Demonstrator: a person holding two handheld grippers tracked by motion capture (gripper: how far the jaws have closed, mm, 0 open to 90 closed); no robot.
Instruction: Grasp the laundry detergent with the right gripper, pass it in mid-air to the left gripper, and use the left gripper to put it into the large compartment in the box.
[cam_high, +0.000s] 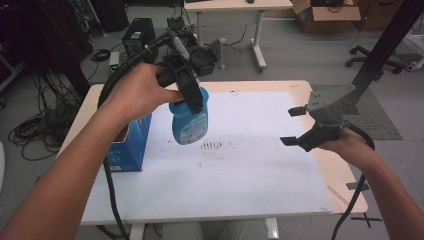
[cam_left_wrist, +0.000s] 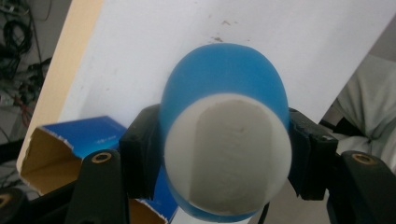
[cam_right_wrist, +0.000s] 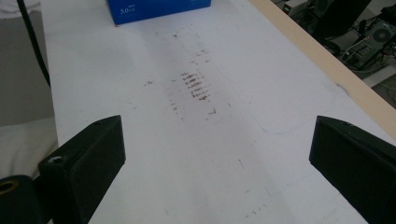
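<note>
Your right gripper sits nearest you at the right side of the table, jaws spread wide with nothing between them, hovering over the white sheet. Farther in, your left gripper is clamped on the blue bottle near its top and holds it off the sheet, just beside the open blue box and near the brown marks. Step looks like carrying the bottle, probably just out of the box; next you need to lower it upright onto bare sheet and only then let the jaws part. The left gripper view gives the white cap pinched between both pads and the box's open flap below. The right gripper view gives the marks close up and the box's printed side at the far end.
</note>
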